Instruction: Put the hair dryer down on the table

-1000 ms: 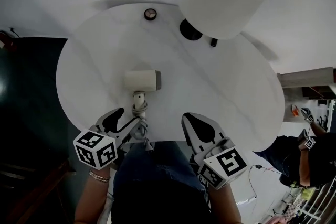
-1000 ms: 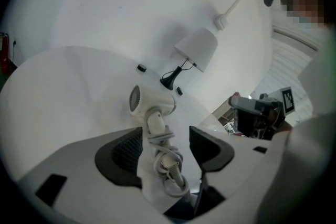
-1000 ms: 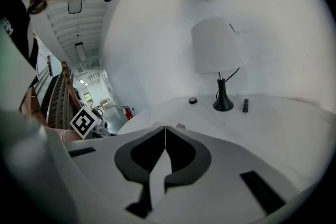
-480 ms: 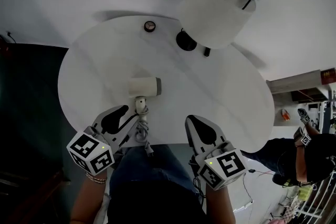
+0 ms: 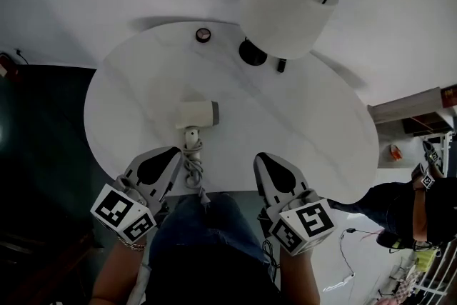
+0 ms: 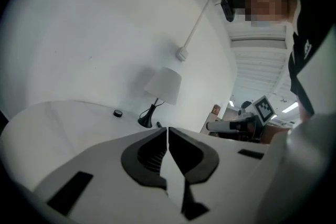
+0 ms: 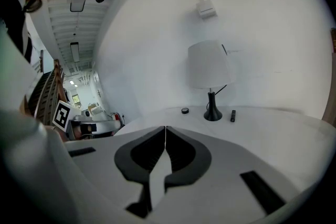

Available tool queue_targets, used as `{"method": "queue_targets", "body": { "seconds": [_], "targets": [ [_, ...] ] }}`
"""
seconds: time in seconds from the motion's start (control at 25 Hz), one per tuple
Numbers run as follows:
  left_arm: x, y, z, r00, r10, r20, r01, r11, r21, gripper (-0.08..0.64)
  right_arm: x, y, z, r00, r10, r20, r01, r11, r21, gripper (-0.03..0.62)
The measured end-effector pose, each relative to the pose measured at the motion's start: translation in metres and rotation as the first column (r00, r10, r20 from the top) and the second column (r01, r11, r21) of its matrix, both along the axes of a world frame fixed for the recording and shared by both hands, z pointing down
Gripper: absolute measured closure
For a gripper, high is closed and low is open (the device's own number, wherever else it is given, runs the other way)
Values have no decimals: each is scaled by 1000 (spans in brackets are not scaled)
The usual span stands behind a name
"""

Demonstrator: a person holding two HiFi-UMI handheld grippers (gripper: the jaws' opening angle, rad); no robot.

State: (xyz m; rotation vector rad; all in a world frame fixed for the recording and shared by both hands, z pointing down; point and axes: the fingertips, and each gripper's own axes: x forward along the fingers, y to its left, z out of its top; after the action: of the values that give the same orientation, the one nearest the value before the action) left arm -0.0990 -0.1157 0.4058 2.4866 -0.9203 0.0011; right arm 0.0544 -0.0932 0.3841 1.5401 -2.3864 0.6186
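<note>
The cream hair dryer [image 5: 197, 113] lies on the round white table [image 5: 307, 125], nozzle to the right and handle pointing at me. Its grey cord [image 5: 193, 169] is bundled at the near edge. My left gripper [image 5: 166, 157] hovers just left of the cord, apart from the dryer. Its jaws are closing and now meet with nothing between them, as the left gripper view [image 6: 167, 131] shows. My right gripper [image 5: 270, 162] hangs over the near edge to the right, shut and empty [image 7: 165, 131].
A white-shaded lamp [image 5: 285, 3] on a black base [image 5: 251, 52] stands at the table's far side. A small black stick [image 5: 281, 66] and a small round black object [image 5: 203, 34] lie near it. Another person [image 5: 428, 203] is at the right. Dark furniture [image 5: 36, 139] borders the left.
The left gripper's jaws have gone from wide open to shut and it has drawn slightly back from the cord. The hair dryer stays on the table. The right gripper has barely moved.
</note>
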Motion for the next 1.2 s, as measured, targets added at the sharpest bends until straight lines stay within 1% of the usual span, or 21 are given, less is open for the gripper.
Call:
{"method": "queue_targets", "body": {
  "seconds": [0.12, 0.28, 0.36, 0.44, 0.56, 0.64, 0.8, 0.92, 1.08, 1.2],
  "targets": [
    [10, 8, -9, 1000, -17, 5, 17, 1000, 23, 541, 17, 6, 0, 1000, 7, 18, -7, 1000, 8, 572],
    [27, 20, -27, 999, -50, -3, 50, 998, 48, 543, 45, 18, -3, 998, 23, 55, -23, 1000, -2, 572],
    [35, 28, -38, 998, -58, -8, 58, 996, 70, 543, 57, 24, -11, 998, 32, 61, -32, 999, 13, 572],
    [41, 36, -49, 998, -66, -17, 67, 992, 110, 543, 70, 31, -16, 997, 43, 68, -45, 999, 29, 572],
    [50, 48, -66, 995, -100, -18, 101, 975, 199, 543, 86, 45, -19, 996, 46, 80, -49, 998, 33, 572],
    [55, 55, -72, 993, -121, -13, 120, 964, 239, 543, 98, 56, -20, 996, 38, 81, -42, 998, 40, 572],
    [67, 71, -79, 988, -154, -21, 154, 954, 259, 543, 117, 78, -24, 996, 3, 84, -10, 996, 84, 572],
    [71, 88, -89, 984, -178, -28, 178, 943, 280, 543, 132, 95, -25, 997, -4, 77, -4, 995, 101, 572],
    [72, 105, -103, 981, -194, -6, 185, 924, 335, 543, 151, 106, -33, 997, 0, 75, -10, 991, 134, 572],
    [68, 115, -109, 972, -234, -5, 221, 909, 355, 543, 160, 115, -40, 998, -11, 65, 1, 987, 160, 574]
  ]
}}
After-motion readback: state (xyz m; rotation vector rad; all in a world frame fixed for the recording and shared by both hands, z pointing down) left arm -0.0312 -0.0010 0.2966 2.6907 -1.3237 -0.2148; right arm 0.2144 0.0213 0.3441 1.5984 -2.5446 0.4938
